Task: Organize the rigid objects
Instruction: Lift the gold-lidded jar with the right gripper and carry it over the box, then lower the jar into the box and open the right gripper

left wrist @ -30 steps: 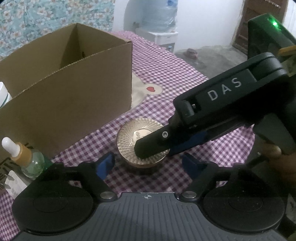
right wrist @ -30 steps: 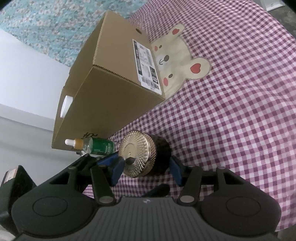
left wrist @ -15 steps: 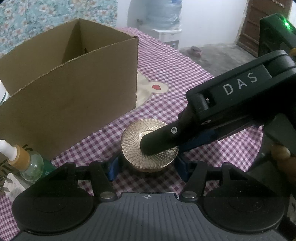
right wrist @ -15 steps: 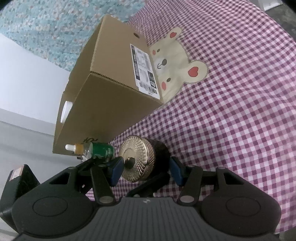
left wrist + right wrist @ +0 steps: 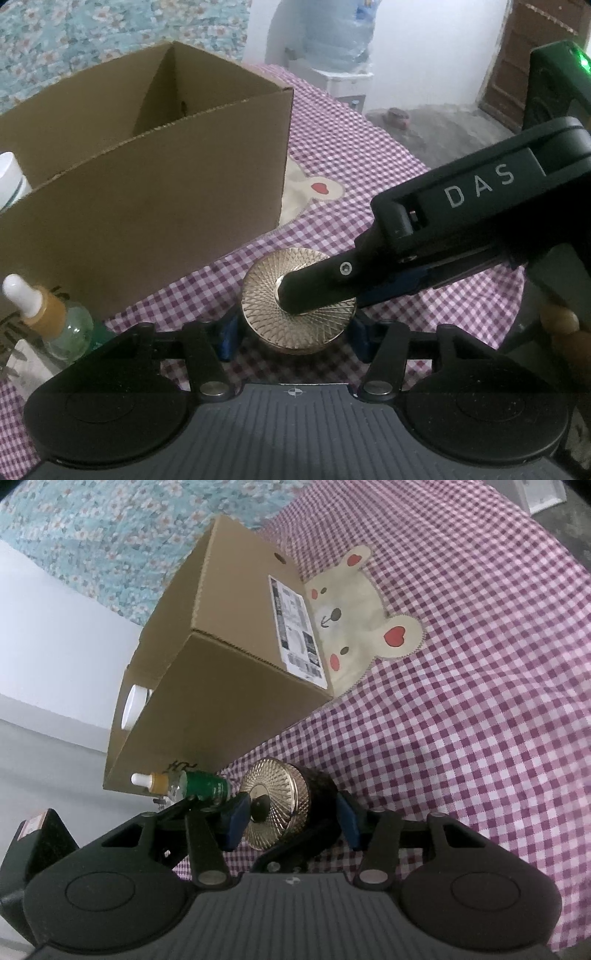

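1. Checked purple-and-white cloth covers the surface (image 5: 369, 177), and the jar (image 5: 266, 295) with the ribbed gold lid and dark body sits on it, right in front of both cameras and just short of the box.
2. My left gripper (image 5: 293, 339) has its jaws either side of the lid rim and they are closing. The blue pads are at the rim, but I cannot tell whether they press yet.
3. My right gripper (image 5: 291, 819) is rolled on its side. One finger lies across the top of the lid and the other sits at the jar's base, so its jaws are clamped on the jar end to end, and they are tightening a little more.
4. I judge the jar stiff and fairly heavy for its size, probably glass under a metal-look lid. The ribbed rim should give the pads some bite, while the flat lid top looks slick. I would take it by the sides, low on the rim or on the body, and not squeeze hard.
5. Just to the left stands a dropper bottle (image 5: 55, 317) with a white bulb, near enough to knock.
6. Behind it is the open cardboard box (image 5: 147, 206), with a white container (image 5: 133, 701) already inside, which I take as the jar's destination.
7. Beyond the box, a bear patch (image 5: 362, 613) is sewn into the cloth.
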